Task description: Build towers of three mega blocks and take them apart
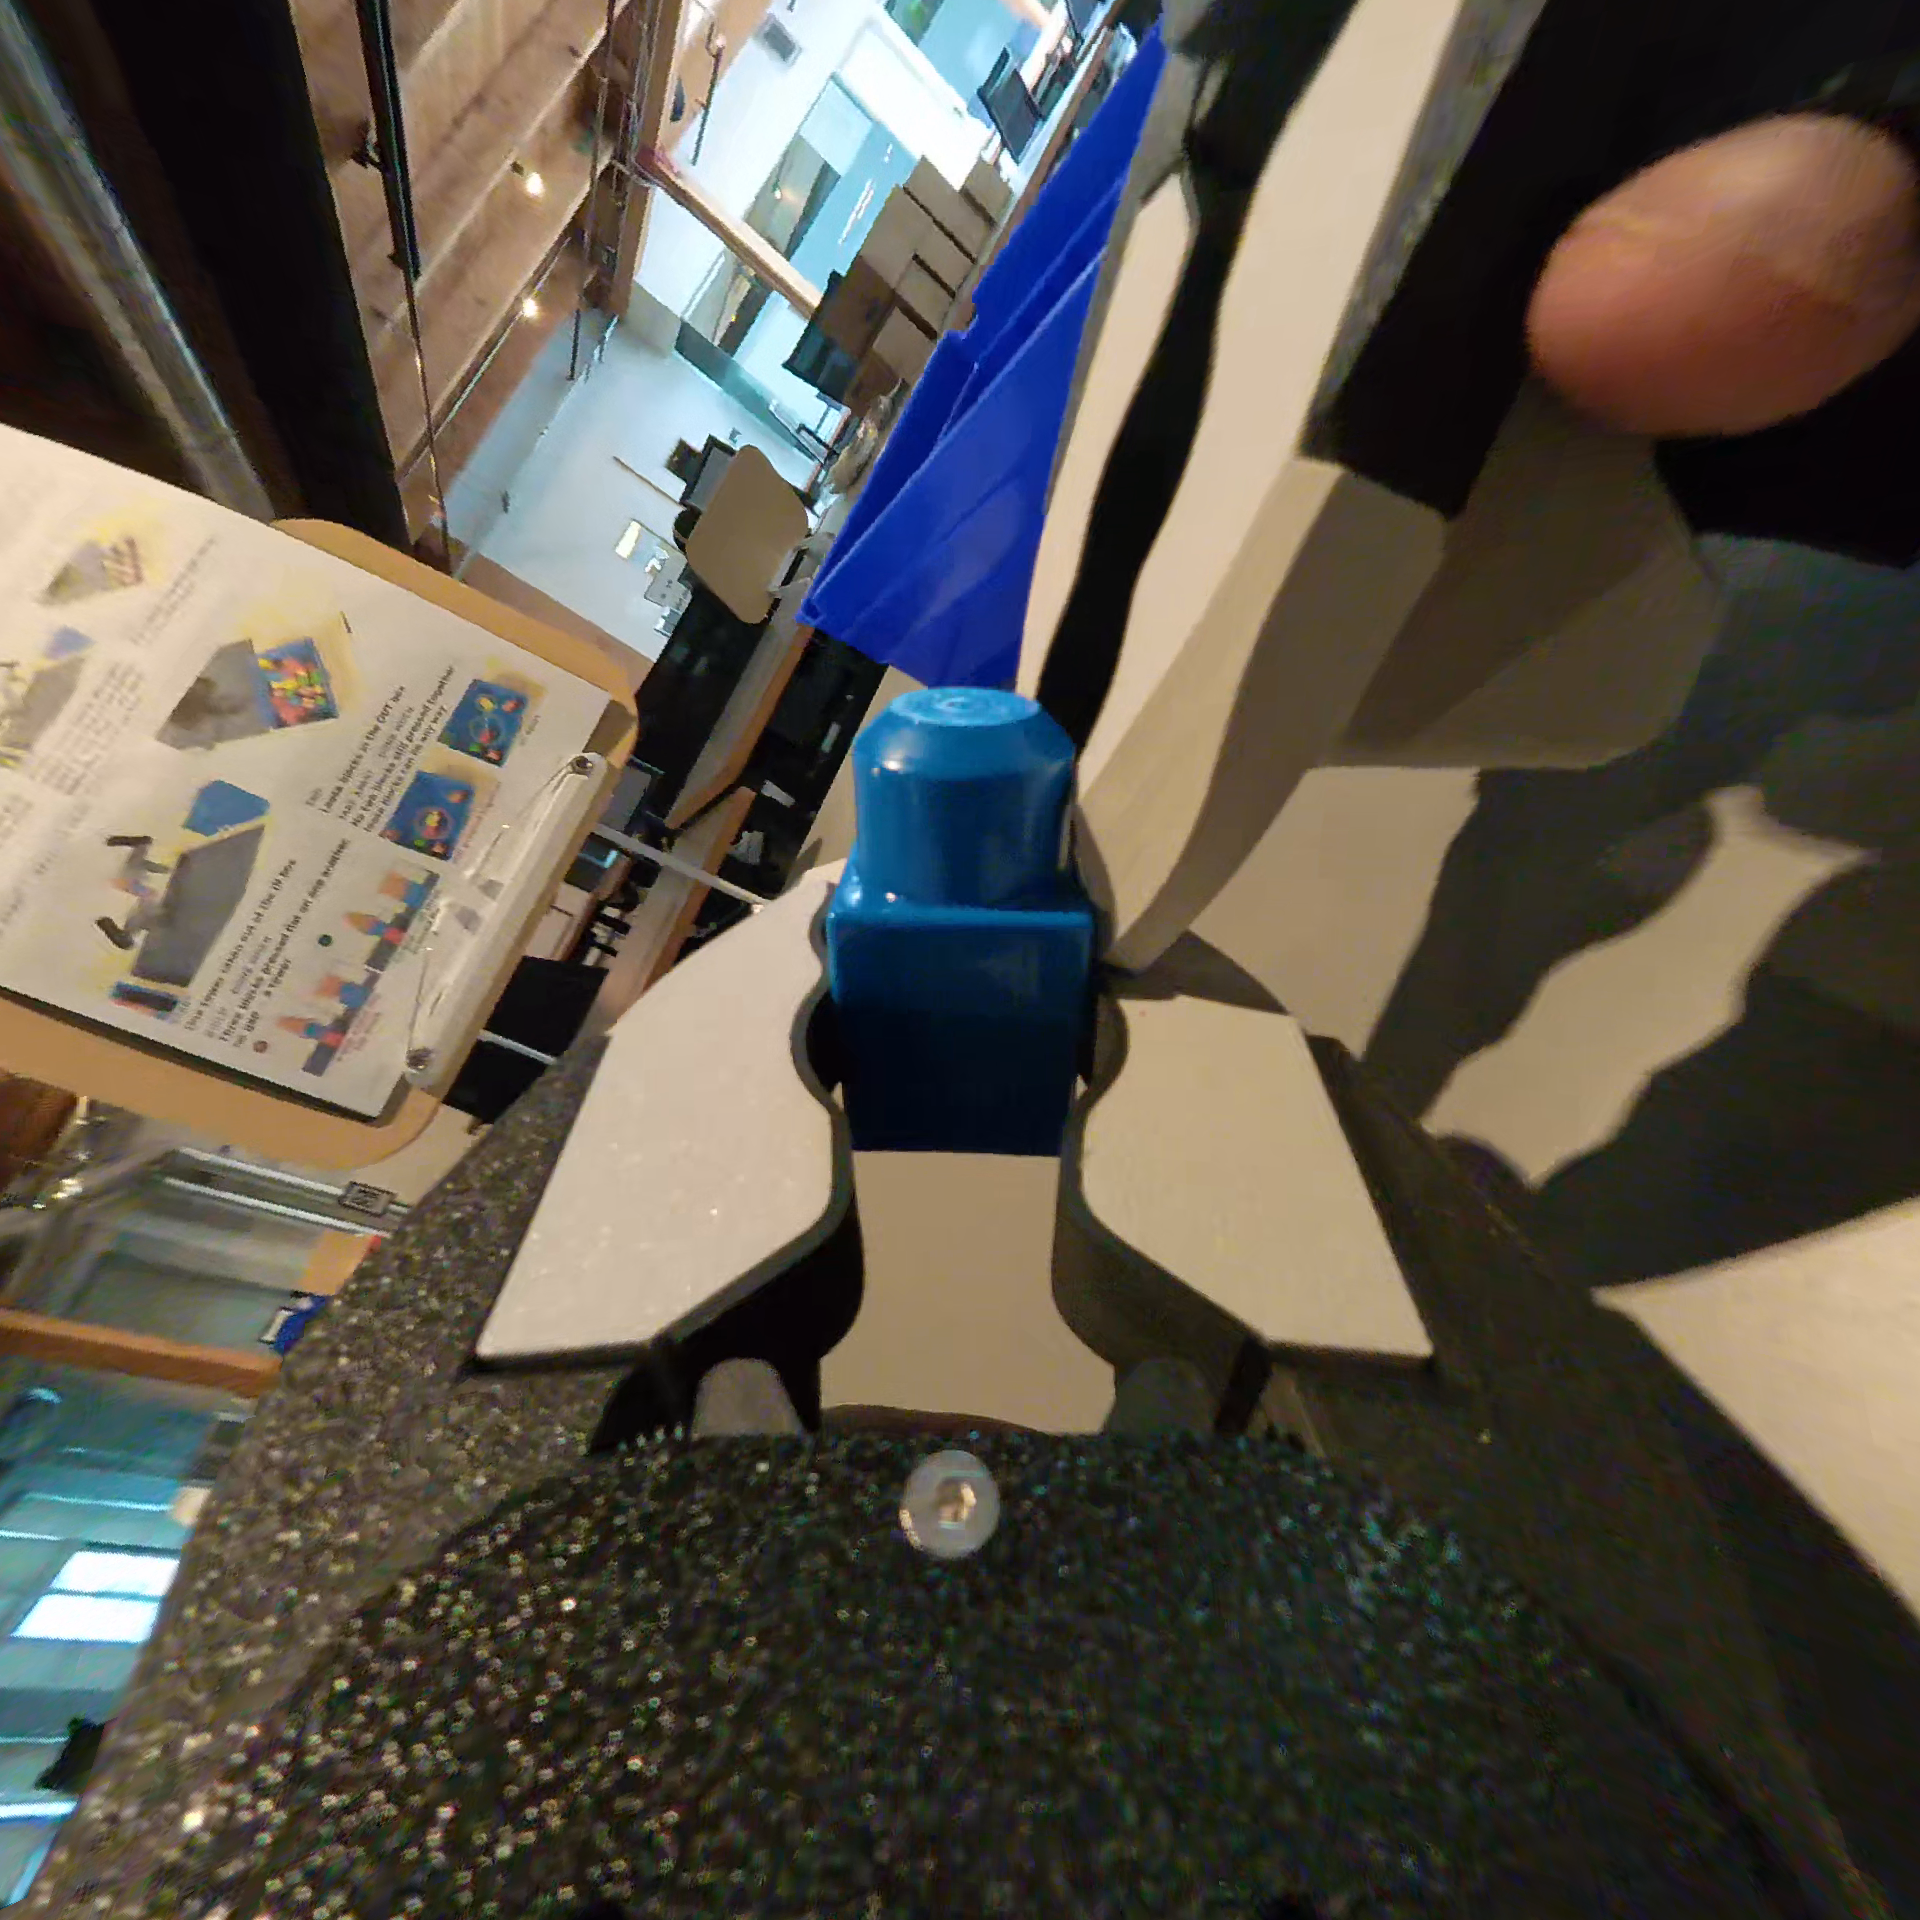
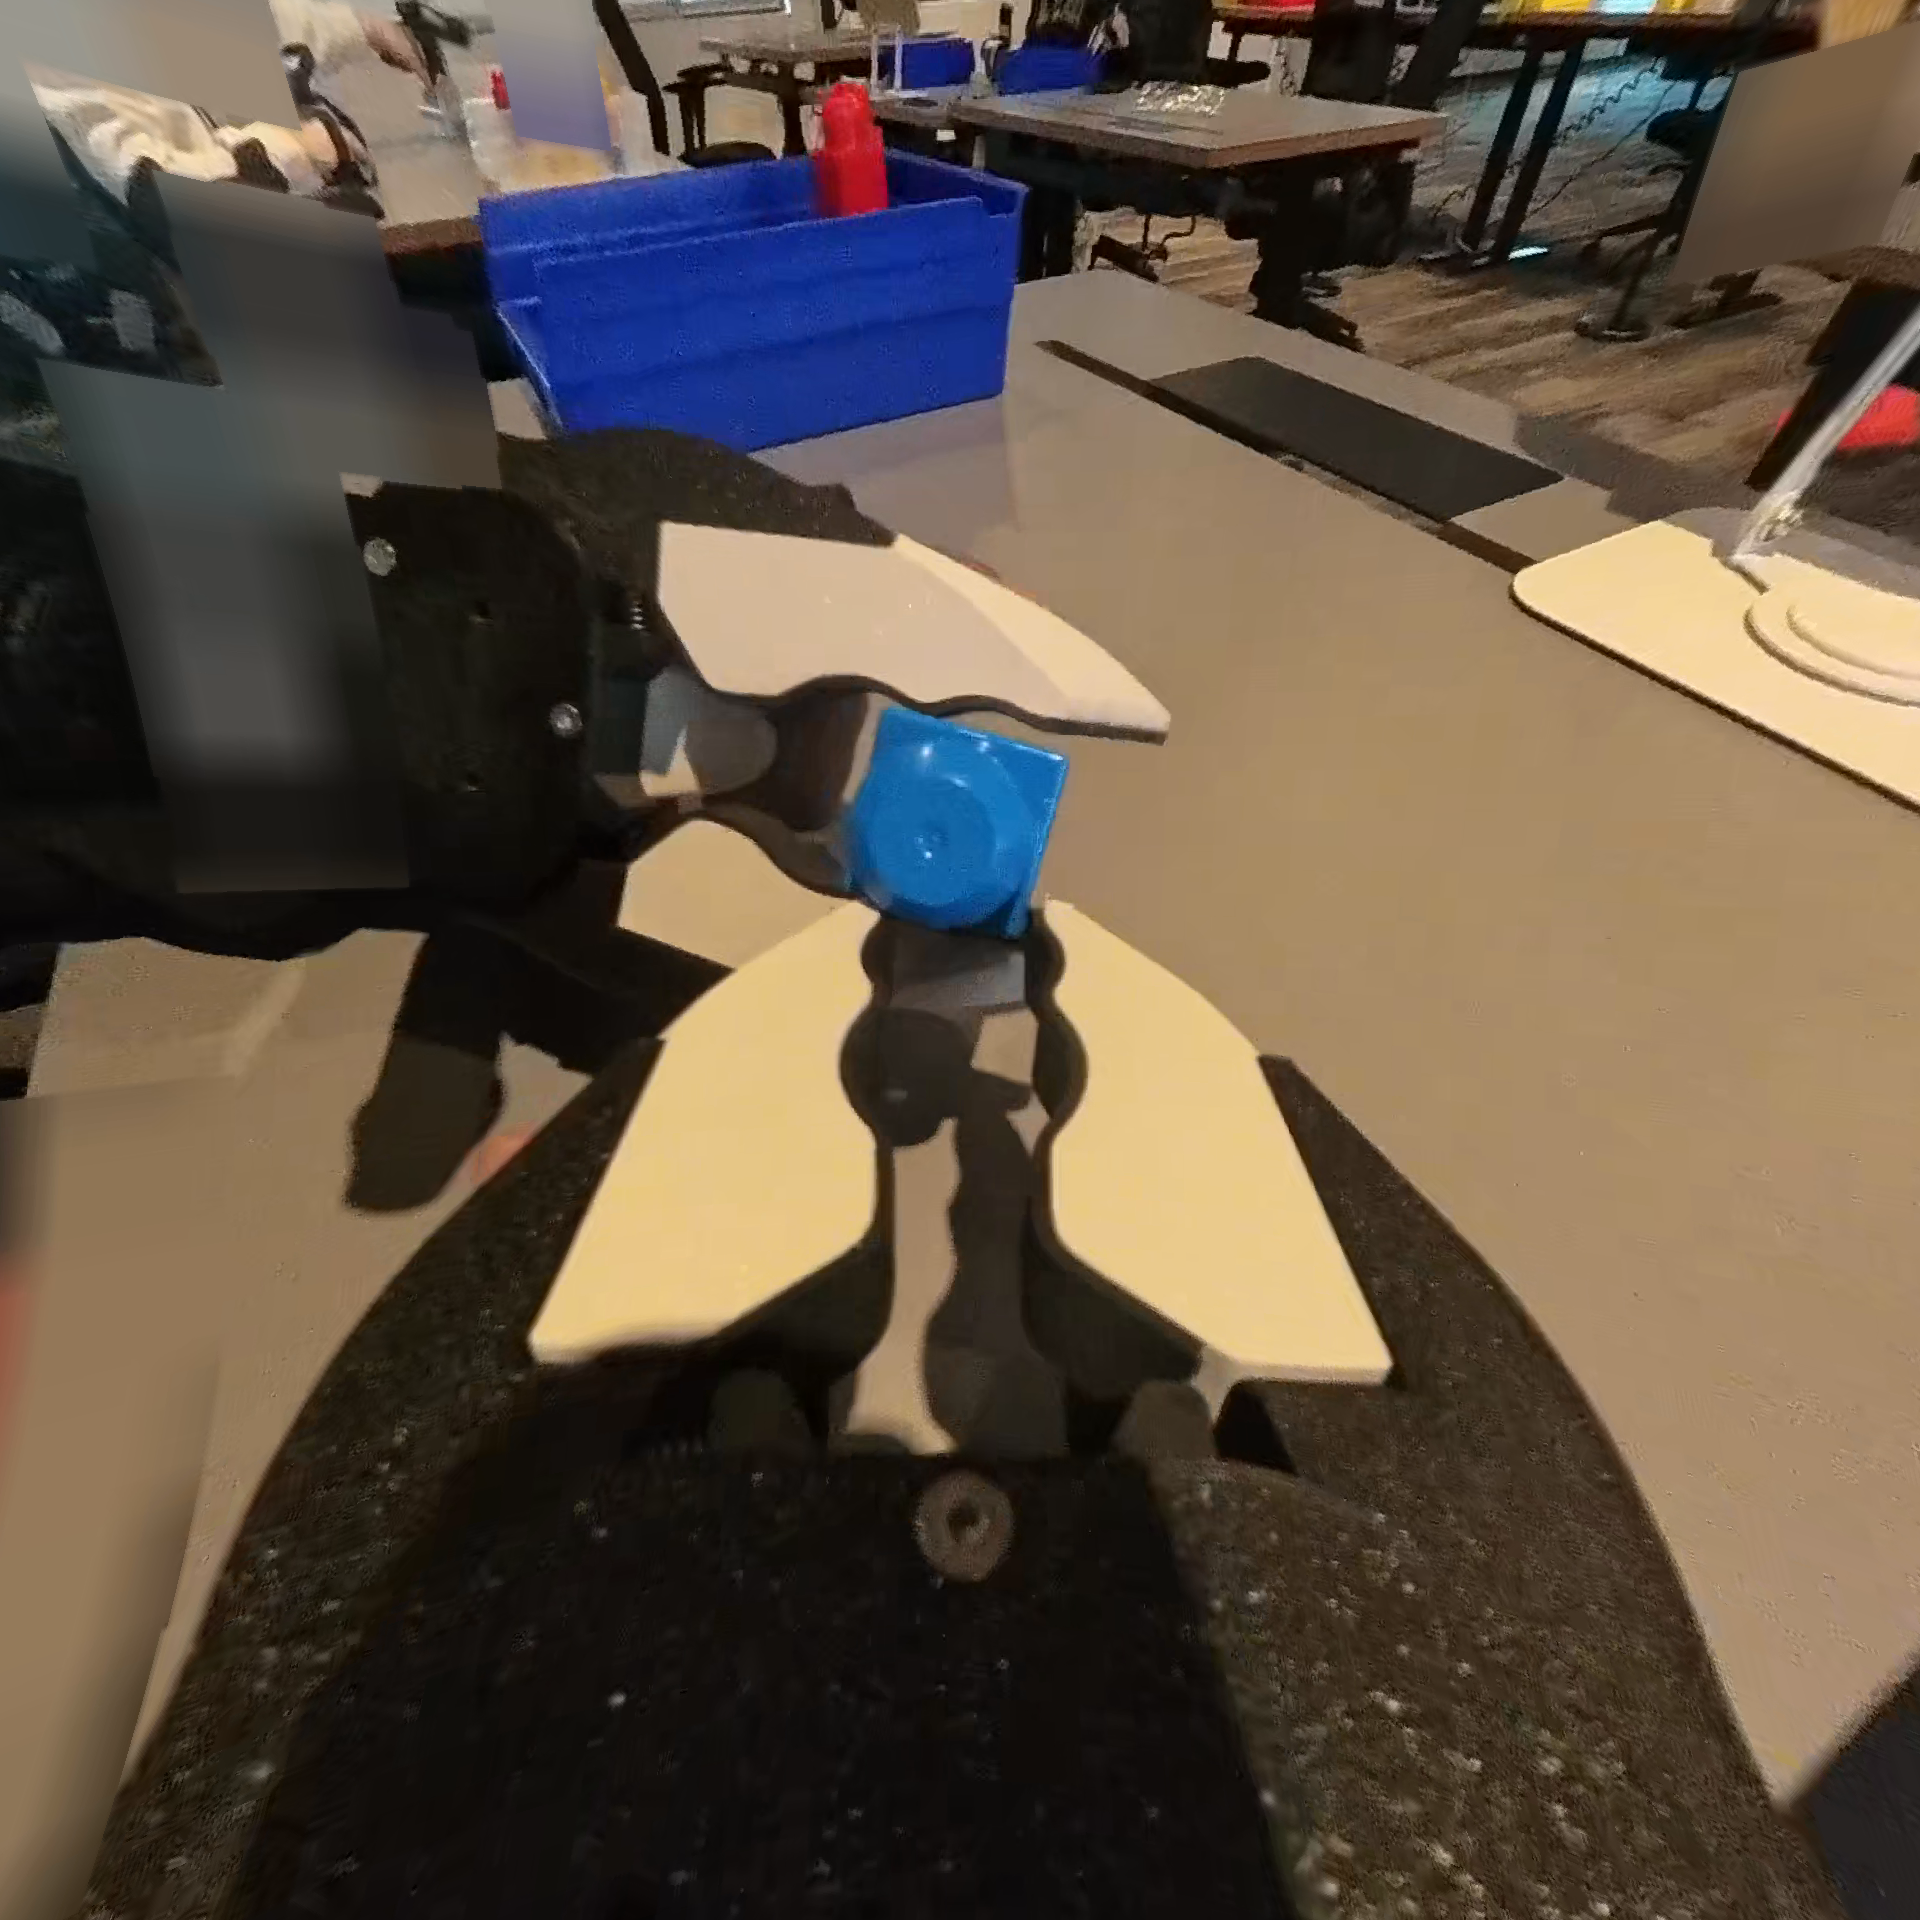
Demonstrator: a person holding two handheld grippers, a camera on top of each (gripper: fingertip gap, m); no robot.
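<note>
My left gripper (image 1: 961, 935) is shut on a single blue mega block (image 1: 961, 977) and holds it in the air with the stud pointing forward. In the right wrist view the left gripper reaches in from the left, one of its fingers (image 2: 883, 613) lying over the same block (image 2: 951, 821). My right gripper (image 2: 956, 920) is partly open, with its tips right at the block's lower edge. One right fingertip (image 1: 1184, 810) lies against the block's side in the left wrist view. A thumb (image 1: 1714, 281) rests on the right gripper.
A blue bin (image 2: 748, 281) stands at the far side of the grey table (image 2: 1455, 935), with a red block tower (image 2: 852, 145) inside. A sheet on a stand (image 1: 260, 779) has its base (image 2: 1683, 623) at the table's right. A black strip (image 2: 1351, 436) crosses the table. Both grippers' tips are close together, under 4 cm apart.
</note>
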